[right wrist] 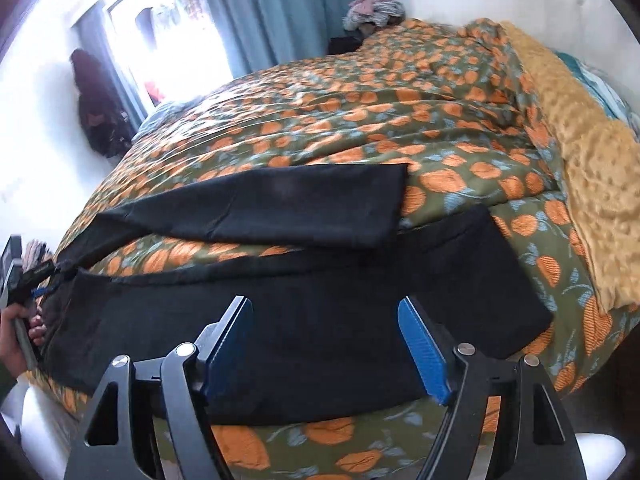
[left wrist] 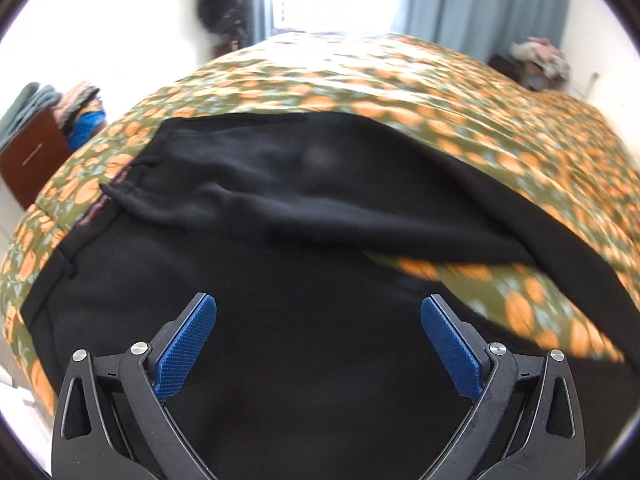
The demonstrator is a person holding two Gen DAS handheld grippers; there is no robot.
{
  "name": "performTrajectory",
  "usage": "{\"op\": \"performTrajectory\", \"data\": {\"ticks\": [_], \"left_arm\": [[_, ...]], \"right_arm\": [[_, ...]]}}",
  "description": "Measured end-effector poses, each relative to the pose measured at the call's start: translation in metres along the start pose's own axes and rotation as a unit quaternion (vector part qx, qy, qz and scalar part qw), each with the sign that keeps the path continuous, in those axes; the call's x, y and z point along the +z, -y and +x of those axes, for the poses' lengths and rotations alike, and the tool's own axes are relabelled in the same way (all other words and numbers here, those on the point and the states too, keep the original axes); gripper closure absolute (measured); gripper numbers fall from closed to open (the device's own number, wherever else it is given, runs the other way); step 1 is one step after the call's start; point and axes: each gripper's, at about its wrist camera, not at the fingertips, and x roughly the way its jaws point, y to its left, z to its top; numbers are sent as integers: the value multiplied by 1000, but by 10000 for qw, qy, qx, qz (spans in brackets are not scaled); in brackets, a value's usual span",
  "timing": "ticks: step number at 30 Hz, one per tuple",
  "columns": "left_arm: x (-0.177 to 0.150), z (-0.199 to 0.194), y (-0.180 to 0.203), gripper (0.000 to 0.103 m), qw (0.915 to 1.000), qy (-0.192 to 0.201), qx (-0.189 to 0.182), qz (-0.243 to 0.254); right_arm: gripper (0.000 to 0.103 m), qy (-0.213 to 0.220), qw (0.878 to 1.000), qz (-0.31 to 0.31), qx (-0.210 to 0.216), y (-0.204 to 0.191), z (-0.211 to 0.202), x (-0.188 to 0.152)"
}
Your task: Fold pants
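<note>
Pants [right wrist: 300,320] flat on bedspread [right wrist: 400,120]

Black pants [right wrist: 304,320] on a bed cover [right wrist: 360,120] patterned with orange fruit and pale blue leaves on olive green; mustard blanket [right wrist: 580,184]; teal curtains [right wrist: 288,8]; blue pads [right wrist: 424,352].

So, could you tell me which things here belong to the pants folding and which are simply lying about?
Part of the job:
- black pants, spread on the bed
- left gripper, open above the waist end
- right gripper, open over the near leg

Just lying about:
- floral bedspread
- yellow blanket
- clothes pile
- blue curtain
</note>
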Motion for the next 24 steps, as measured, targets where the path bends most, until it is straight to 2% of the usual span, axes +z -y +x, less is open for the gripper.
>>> {"op": "performTrajectory", "data": {"ticks": [1,4,8,11,13,14,16,18,24], "left_arm": [[-6,-4,6,1,10000,1,-59,53],[-17,-7,20,1,9999,-18,-33,126],[-20,-6,16,1,9997,-11,30,-222],[-25,5,11,1,9992,-3,176,-372],[-30,31,6,1,9979,-494,47,-405],[-34,40,3,0,9975,-597,-12,-369],[-43,38,5,0,9998,-162,-48,-115],[-49,37,8,0,10000,-46,10,25],[-50,37,7,0,10000,-29,30,24]], "right_arm": [[17,-27,9997,-210,127,-15,2,-3],[17,-120,9967,-725,354,-52,18,-14],[17,-438,9906,-1261,294,-75,44,-34],[16,-675,9913,-1072,372,-65,53,-42],[7,-747,9923,-902,393,-57,56,-44],[4,-742,9929,-834,413,-54,57,-44],[0,-774,9935,-631,551,-49,62,-47],[0,-784,9939,-486,597,-46,65,-48],[0,-635,9958,-398,522,-48,67,-54]]}}
